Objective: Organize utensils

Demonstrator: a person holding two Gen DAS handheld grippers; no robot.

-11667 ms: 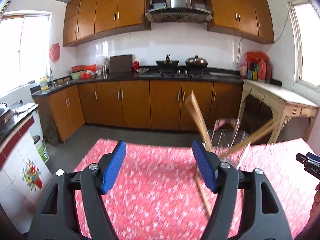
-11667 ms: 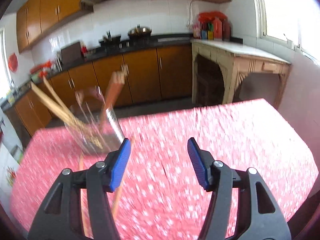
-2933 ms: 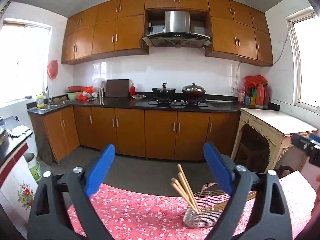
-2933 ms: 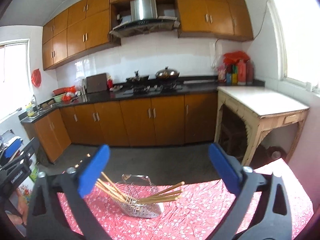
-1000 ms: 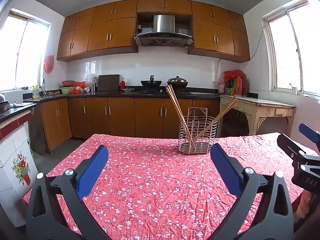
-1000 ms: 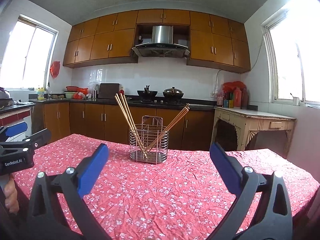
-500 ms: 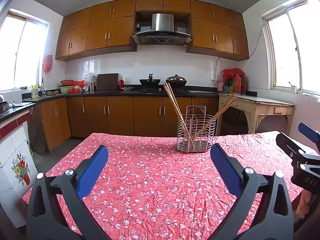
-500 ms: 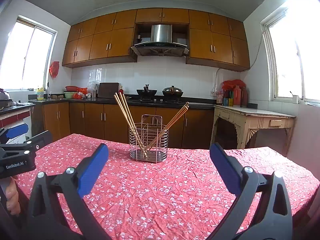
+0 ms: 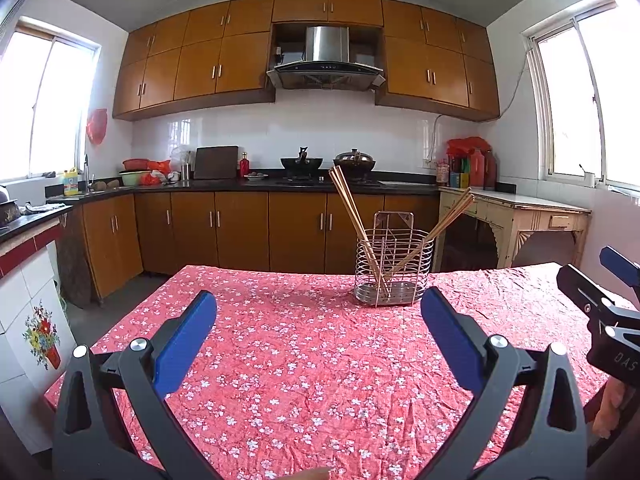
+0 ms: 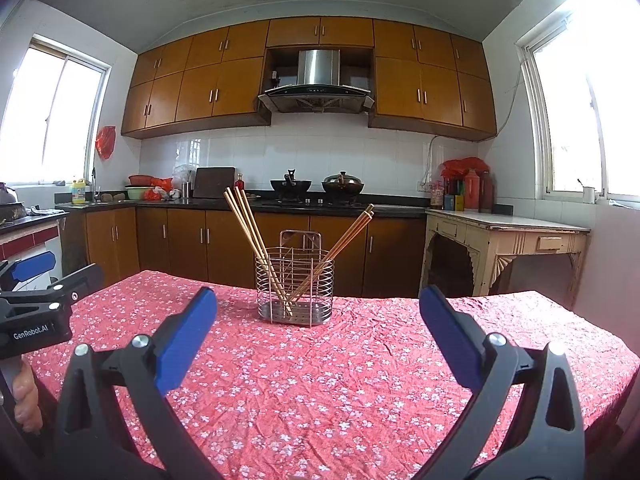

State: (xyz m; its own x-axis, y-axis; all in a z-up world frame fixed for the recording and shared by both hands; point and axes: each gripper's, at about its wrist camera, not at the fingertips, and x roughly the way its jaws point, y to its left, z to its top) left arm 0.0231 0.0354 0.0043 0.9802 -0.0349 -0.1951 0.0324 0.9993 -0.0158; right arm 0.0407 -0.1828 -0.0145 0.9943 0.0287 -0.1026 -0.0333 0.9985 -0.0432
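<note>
Surroundings: kitchen with brown wall and base cabinets, a steel range hood (image 9: 326,58) top centre, a wok (image 9: 301,162) and a lidded pot (image 9: 354,159) on the dark counter, a cream side table (image 9: 516,210) at right with red bottles (image 9: 476,164) behind it, windows at both frame sides.
Table: red floral tablecloth (image 9: 320,360) fills the lower half of both views, wrinkled, bare apart from the holder.
Utensil holder: wire basket (image 9: 394,276) standing upright on the cloth, right of centre in the left wrist view, centre in the right wrist view (image 10: 295,292).
Chopsticks: one bundle (image 9: 352,216) leans to the upper left, a second bundle (image 9: 444,222) leans to the upper right; both have their lower ends inside the basket.
Obstructions: nothing lies between either claw and the basket.
Left gripper: (image 9: 318,340) low in frame, level, blue pads (image 9: 184,340) spread wide with nothing between them; its body also shows at the left edge of the right wrist view, a hand (image 10: 26,398) below it.
Right gripper: (image 10: 318,340) same pose, pads wide apart and holding nothing; seen at the right edge of the left wrist view.
Edges: far table edge runs just behind the basket; the left and right cloth edges fall away at the frame sides.
Open room: broad clear cloth in front of the basket, well apart from both claws.
</note>
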